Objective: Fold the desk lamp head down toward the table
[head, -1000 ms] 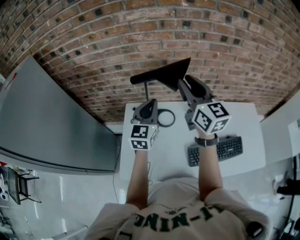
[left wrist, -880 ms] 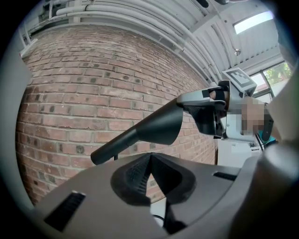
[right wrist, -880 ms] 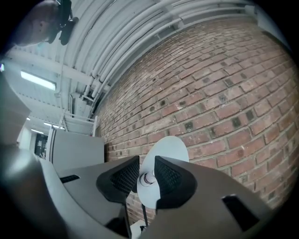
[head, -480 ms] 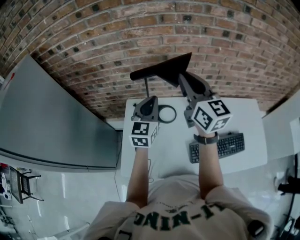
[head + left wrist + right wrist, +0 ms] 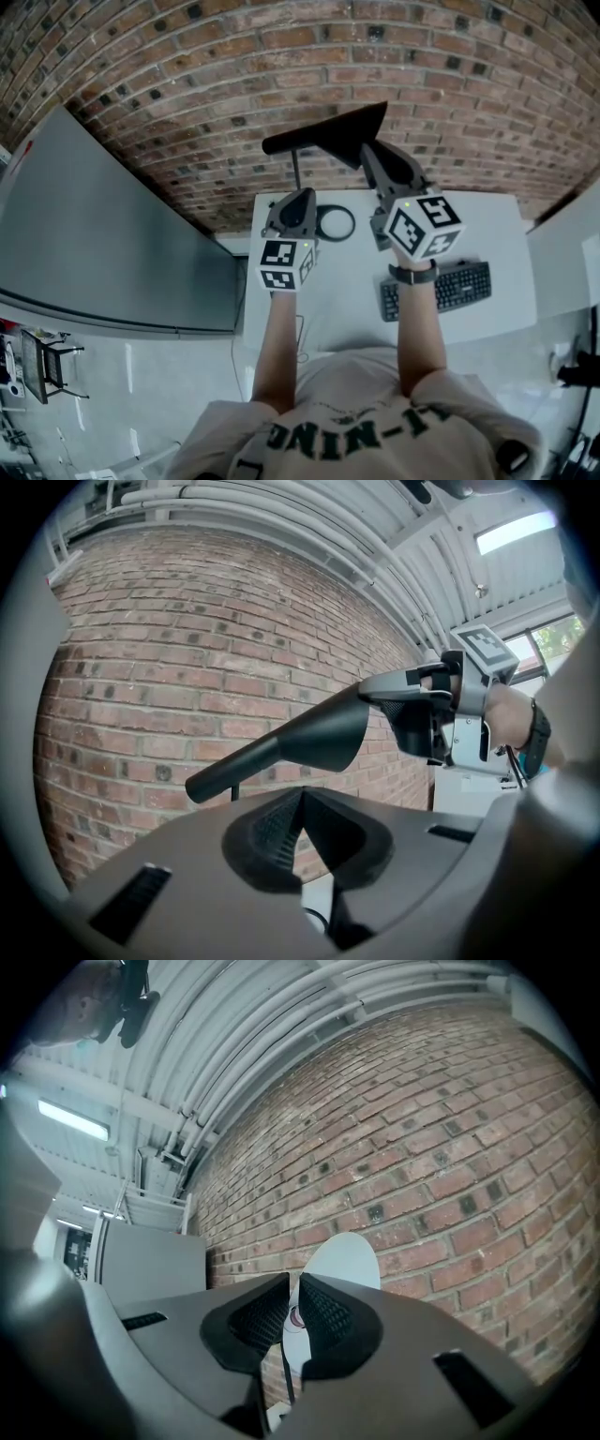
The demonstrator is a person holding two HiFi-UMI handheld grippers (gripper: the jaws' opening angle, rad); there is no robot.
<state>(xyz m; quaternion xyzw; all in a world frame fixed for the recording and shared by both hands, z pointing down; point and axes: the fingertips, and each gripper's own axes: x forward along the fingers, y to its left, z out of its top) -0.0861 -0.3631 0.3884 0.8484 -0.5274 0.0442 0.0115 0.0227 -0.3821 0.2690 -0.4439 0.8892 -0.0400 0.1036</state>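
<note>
Over the last second both tongs have crept slightly farther away, and the lamp head (image 5: 328, 136) has gone with them without tipping. The right gripper (image 5: 370, 155) is clamped on the head's right rim. The left gripper (image 5: 298, 199), jaws together on nothing, hovers beside the ring base (image 5: 335, 225). The head stands high over the far edge of the table (image 5: 487, 225), so the fold looks barely begun.

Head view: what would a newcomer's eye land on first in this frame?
The black lamp head stands out first, jutting high above the white table against the brick wall. The right gripper is clamped on its wide rim. The left gripper is shut and empty lower down, beside a dark ring on the table.
</note>
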